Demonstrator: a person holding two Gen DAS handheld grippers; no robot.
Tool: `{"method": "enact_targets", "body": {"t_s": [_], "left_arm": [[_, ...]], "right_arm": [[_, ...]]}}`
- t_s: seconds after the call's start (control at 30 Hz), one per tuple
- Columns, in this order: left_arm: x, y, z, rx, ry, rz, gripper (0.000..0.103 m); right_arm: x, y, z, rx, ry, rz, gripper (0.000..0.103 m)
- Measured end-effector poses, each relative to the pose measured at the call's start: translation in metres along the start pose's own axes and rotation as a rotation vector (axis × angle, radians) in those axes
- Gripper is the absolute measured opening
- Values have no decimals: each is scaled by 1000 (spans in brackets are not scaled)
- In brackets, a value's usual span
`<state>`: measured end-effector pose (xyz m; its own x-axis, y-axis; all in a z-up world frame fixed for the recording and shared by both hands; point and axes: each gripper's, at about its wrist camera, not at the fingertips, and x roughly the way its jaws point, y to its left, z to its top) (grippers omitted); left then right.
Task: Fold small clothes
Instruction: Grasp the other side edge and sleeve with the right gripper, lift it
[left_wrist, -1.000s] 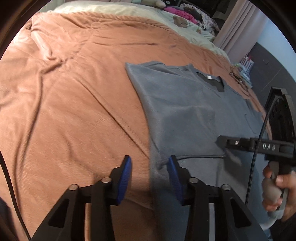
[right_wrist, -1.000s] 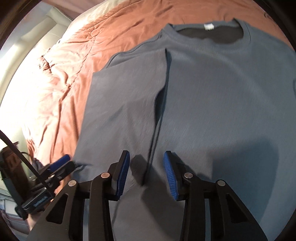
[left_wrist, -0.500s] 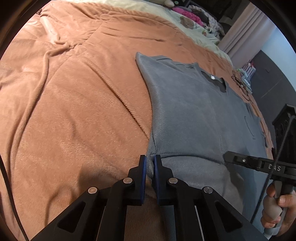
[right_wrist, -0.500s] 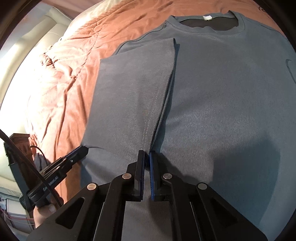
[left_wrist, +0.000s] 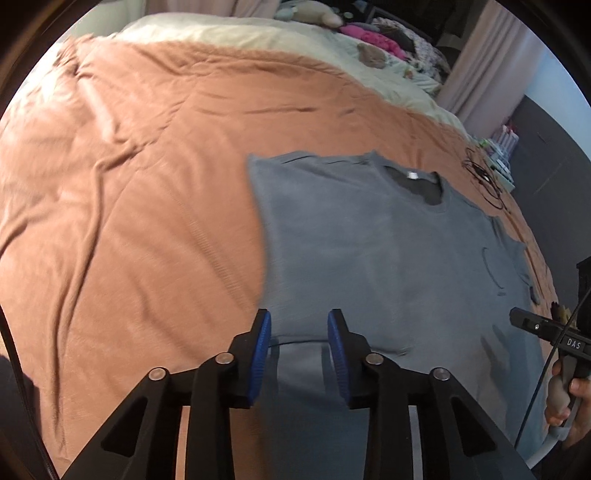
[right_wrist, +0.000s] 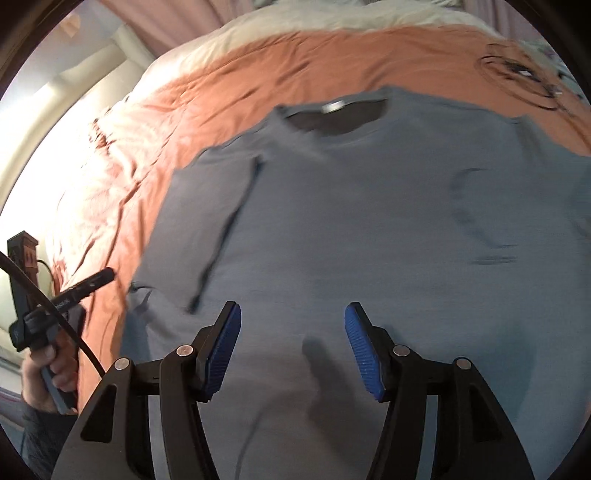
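Observation:
A grey T-shirt (left_wrist: 369, 254) (right_wrist: 351, 229) lies flat on the orange blanket (left_wrist: 147, 206), collar away from me. Its left sleeve side is folded inward over the body, leaving a straight edge (right_wrist: 229, 225). My left gripper (left_wrist: 298, 325) hovers above the shirt's left lower edge; its jaws are opening and hold nothing. My right gripper (right_wrist: 292, 317) hangs over the middle of the shirt, jaws opening wide, empty, cloth only beneath them. Each gripper also shows in the other's view: the right gripper (left_wrist: 543, 328) in a hand, and the left gripper (right_wrist: 85, 284).
The orange blanket (right_wrist: 155, 122) covers a bed with a cream sheet (left_wrist: 295, 40) beyond it. Soft toys and pink cloth (left_wrist: 373, 37) lie at the far end. Black cables (left_wrist: 484, 177) rest on the blanket right of the shirt. A curtain (left_wrist: 487, 74) hangs behind.
Both grippers closed on the folded edge of the shirt half a second ago, then let it go and rose. The right one has shifted right over the shirt's middle. The fold now lies flat.

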<state>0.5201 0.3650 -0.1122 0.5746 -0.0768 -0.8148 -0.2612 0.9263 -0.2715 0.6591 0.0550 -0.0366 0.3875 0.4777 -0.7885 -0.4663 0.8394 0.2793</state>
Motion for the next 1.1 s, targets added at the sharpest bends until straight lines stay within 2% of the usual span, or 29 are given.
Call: {"method": "enact_targets", "body": {"t_s": [0.2, 0.4, 0.63, 1.1], "left_arm": [[9, -58, 10, 63, -19, -10, 56], [23, -118, 19, 128, -12, -27, 56], [44, -200, 26, 207, -13, -61, 56], [106, -336, 35, 308, 20, -90, 55]], "right_arm": [[-38, -54, -7, 48, -53, -31, 57], [-70, -104, -13, 119, -92, -36, 57], [-101, -181, -22, 260, -156, -22, 57], [-108, -288, -17, 418, -197, 21, 53]]}}
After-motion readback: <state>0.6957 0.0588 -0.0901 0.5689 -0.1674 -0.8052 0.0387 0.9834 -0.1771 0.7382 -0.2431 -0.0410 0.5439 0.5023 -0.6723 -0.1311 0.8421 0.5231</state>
